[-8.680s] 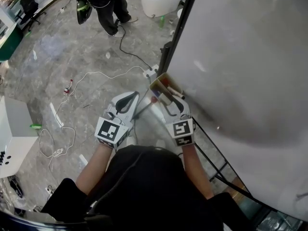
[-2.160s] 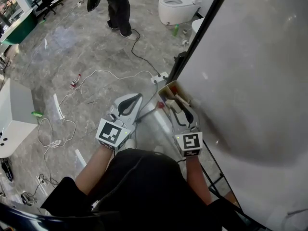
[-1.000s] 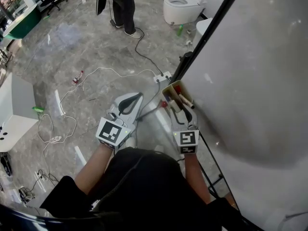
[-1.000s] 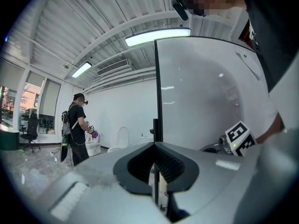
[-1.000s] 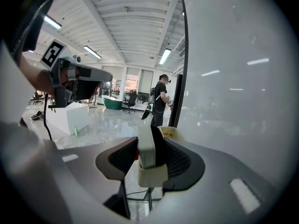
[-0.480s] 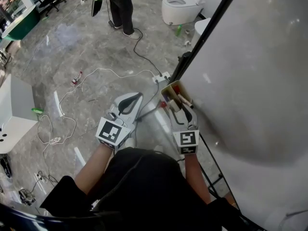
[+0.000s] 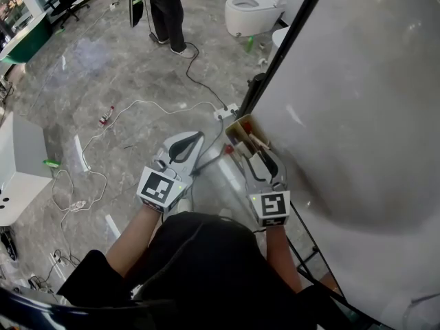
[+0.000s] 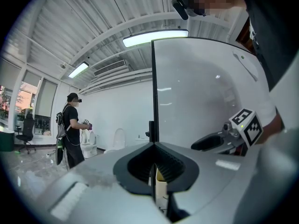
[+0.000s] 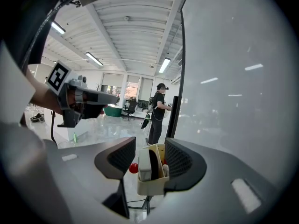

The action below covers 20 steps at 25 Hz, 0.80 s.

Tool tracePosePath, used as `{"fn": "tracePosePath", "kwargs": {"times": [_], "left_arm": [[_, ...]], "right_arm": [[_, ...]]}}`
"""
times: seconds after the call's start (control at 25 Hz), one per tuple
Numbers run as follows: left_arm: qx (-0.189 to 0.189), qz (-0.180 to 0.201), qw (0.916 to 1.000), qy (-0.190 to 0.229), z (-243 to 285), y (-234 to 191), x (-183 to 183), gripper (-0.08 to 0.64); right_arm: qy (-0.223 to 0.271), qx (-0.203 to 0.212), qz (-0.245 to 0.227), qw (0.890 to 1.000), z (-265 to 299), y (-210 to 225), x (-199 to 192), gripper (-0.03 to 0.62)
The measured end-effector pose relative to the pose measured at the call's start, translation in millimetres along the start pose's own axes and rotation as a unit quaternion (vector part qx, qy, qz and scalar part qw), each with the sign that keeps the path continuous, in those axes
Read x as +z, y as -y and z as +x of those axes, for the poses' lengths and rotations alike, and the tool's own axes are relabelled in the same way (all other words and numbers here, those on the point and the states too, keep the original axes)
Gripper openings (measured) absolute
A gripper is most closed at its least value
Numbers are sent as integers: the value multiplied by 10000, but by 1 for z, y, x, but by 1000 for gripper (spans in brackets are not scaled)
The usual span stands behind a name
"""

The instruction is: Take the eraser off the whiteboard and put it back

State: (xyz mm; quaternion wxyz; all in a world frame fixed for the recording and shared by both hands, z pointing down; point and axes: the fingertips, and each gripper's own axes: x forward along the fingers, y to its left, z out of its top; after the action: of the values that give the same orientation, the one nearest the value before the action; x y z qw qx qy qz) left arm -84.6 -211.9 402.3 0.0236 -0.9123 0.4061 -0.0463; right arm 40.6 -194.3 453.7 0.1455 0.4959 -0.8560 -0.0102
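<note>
The whiteboard [image 7: 357,81] fills the right of the head view. A beige holder [image 7: 239,126] hangs at its lower left edge. In the right gripper view the eraser [image 9: 148,164], white with a dark felt side, stands upright in that holder [image 9: 152,186] beside marker pens. My right gripper [image 7: 256,158] hovers just short of the holder, jaws open, pads clear of the eraser [image 9: 150,146]. My left gripper [image 7: 189,137] is held level to the left, shut and empty [image 8: 154,160].
A person [image 7: 161,5] stands at the back near a toilet [image 7: 247,9]. A white cable [image 7: 137,108] and a power strip [image 7: 225,111] lie on the grey floor. A white table [image 7: 17,177] is at the left. The board's black frame [image 7: 275,53] runs diagonally.
My right gripper has lifted and drawn back a little from the holder, jaws a bit wider. The eraser stays in the holder. The left gripper has not moved.
</note>
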Motion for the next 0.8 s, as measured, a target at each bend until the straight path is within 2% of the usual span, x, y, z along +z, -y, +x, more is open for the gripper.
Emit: {"fn": "tracePosePath", "kwargs": {"times": [0.12,0.24,0.4,0.52,0.6,0.8], "left_arm": [[-62,36,10000,7,5,4,0,5],[-123,84,9999,23,6,7,0,5],[-146,-54,9999,69,10,13,4,5],[-176,-29,9998,69,11,16,7,5],[-161,-91,9998,120,10,18,10,5],[-129,-166,9996,205,6,21,18,5]], "right_arm": [[300,39,72,9995,-9,2,22,197],[572,41,194,9982,-20,4,43,151],[903,93,141,9958,-34,4,66,122],[1062,137,262,9939,-42,3,76,85],[1183,160,416,9920,-47,5,80,27],[1323,259,713,9883,-55,5,83,9]]}}
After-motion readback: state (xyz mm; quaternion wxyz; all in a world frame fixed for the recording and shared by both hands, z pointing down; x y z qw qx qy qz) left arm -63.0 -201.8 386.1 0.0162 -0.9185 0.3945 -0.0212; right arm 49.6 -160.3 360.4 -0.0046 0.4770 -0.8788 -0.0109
